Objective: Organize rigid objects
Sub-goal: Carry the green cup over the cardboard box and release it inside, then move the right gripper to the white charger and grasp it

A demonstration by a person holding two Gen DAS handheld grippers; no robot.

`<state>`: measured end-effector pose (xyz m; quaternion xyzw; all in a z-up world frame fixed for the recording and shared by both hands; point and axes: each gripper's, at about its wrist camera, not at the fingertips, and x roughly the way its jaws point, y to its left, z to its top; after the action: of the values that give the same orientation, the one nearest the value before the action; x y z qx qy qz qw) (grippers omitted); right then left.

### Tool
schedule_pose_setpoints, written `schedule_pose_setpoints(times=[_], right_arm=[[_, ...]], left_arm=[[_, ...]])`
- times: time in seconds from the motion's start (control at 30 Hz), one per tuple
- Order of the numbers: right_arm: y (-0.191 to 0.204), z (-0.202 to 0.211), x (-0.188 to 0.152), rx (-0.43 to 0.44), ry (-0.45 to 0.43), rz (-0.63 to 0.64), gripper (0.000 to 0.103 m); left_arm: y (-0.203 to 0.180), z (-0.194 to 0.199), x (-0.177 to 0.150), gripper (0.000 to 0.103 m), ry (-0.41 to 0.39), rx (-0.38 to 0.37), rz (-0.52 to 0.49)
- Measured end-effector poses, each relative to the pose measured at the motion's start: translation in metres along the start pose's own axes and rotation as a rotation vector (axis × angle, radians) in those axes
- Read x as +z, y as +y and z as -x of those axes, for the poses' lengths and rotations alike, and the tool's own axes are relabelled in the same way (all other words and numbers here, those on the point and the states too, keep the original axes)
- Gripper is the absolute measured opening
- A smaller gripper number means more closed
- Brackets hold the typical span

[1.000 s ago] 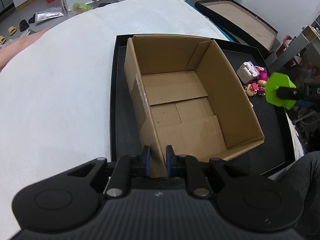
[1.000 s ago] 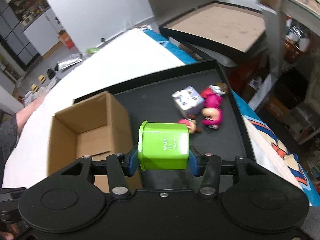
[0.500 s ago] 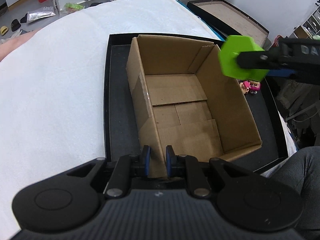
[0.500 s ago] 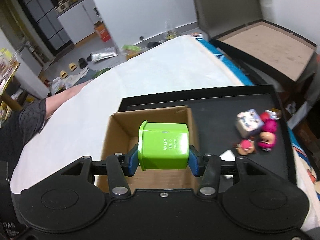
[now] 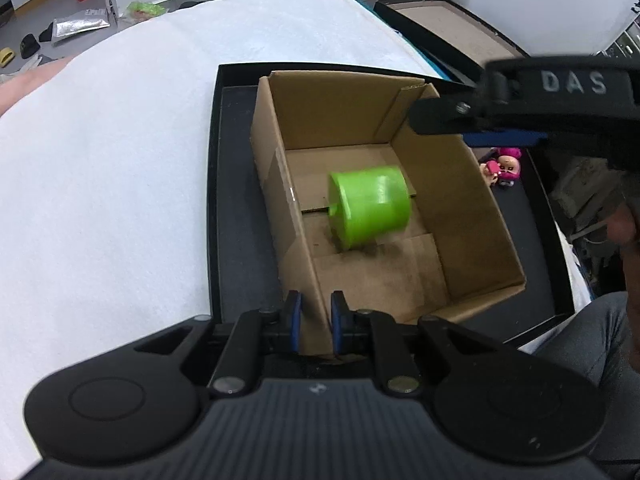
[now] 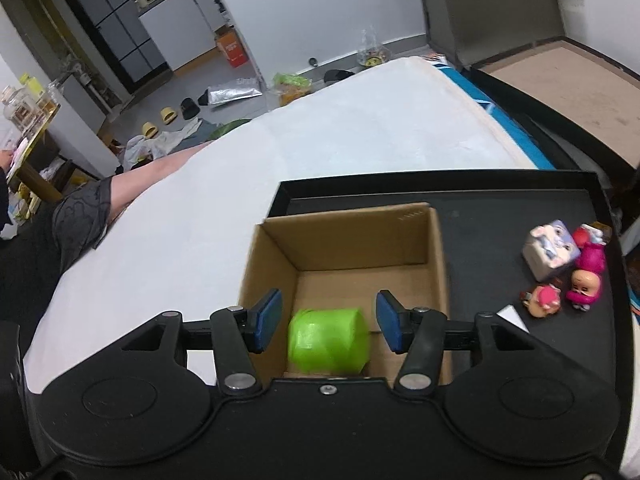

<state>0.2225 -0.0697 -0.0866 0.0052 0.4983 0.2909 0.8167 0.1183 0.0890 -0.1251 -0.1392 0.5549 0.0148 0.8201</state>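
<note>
An open cardboard box (image 5: 472,216) (image 6: 436,248) stands in a black tray (image 5: 232,216) (image 6: 500,216). A green plastic cup (image 5: 370,206) (image 6: 328,344) lies on its side on the box floor, blurred. My left gripper (image 5: 314,324) is shut on the box's near left wall. My right gripper (image 6: 328,322) is open and empty above the box, the cup below its fingers; it also shows in the left wrist view (image 5: 500,120). Small toys lie in the tray right of the box: a white cube (image 6: 552,248) and pink dolls (image 6: 584,280) (image 5: 506,164).
The tray sits on a white cloth-covered surface (image 5: 100,184) (image 6: 360,128). A second black tray with a brown base (image 6: 560,76) stands at the back right. A person's arm (image 6: 100,200) is at the left, a knee (image 5: 592,344) at the right.
My right gripper moved over the box, opened and let go of the green cup, which has dropped into the box. My left gripper still holds the box wall.
</note>
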Motion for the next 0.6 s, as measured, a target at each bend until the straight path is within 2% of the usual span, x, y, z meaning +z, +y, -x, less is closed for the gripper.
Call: schedule_pose_setpoints(times=[0.3, 0.6], right_arm=[[-0.045, 0.026, -0.006, -0.042, -0.033, -0.09, 0.052], [-0.104, 0.037, -0.018, -0.153, -0.06, -0.192, 0.052]], left_arm=[[0.001, 0.0, -0.001, 0.014, -0.001, 0.011, 0.011], [-0.001, 0.001, -0.002, 0.014, -0.006, 0.028, 0.008]])
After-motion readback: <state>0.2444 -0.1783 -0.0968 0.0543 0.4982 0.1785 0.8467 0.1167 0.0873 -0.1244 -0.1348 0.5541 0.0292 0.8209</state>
